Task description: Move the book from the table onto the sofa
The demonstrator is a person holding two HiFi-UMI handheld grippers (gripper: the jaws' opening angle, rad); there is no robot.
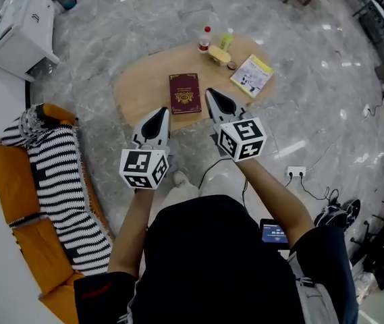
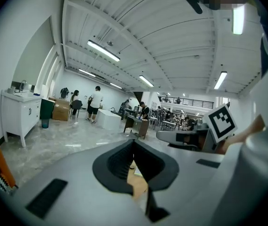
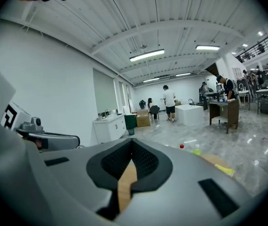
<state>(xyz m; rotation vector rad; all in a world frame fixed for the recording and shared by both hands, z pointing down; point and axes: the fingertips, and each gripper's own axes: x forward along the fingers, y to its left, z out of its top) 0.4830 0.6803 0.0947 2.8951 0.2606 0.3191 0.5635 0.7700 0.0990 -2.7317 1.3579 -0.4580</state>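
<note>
Dark red book (image 1: 185,93) lies flat on the wooden counter (image 1: 141,90), close to the counter's near edge, cover up. Left hand-held gripper (image 1: 162,112) sits just off the book's near-left corner, jaws pressed together, nothing between them; its own view (image 2: 134,142) shows the same. Right hand-held gripper (image 1: 209,92) is just beside the book's right edge, jaws also together and empty, as its own view (image 3: 132,143) shows. The book lies between the two tips, and neither visibly touches it. Beyond the book stand bottles (image 1: 206,39); a yellow booklet (image 1: 252,75) lies to the book's right. The orange sofa (image 1: 13,181) with its striped throw (image 1: 63,181) is well left of the book.
</note>
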